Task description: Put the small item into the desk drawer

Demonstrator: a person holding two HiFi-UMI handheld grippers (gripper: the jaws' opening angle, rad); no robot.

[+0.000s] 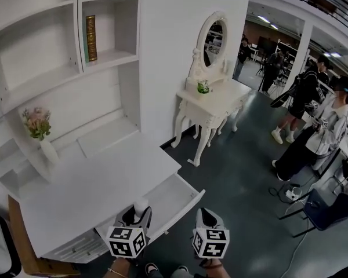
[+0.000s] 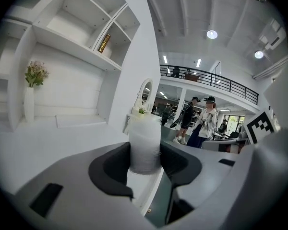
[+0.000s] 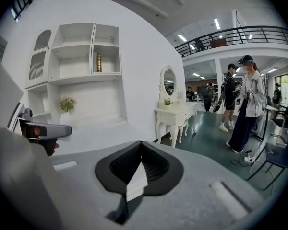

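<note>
White tabletop (image 1: 98, 181), drawer (image 1: 175, 200) open ahead of the fingers.
Left gripper (image 2: 145, 164) clamps a white bottle (image 2: 144, 140); right gripper (image 3: 140, 158) fingers meet, empty.

Head view: small white cylinder (image 1: 141, 204) mostly hidden by left claw (image 1: 137, 216); left hand (image 1: 119, 269) cropped at bottom edge.

The left gripper (image 1: 138, 213) clamps a white item (image 2: 144, 145) in its jaws; the right gripper (image 1: 203, 213) has jaws together.

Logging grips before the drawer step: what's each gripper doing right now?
Left gripper: closed on the small white cylinder.
Right gripper: closed, empty.
</note>
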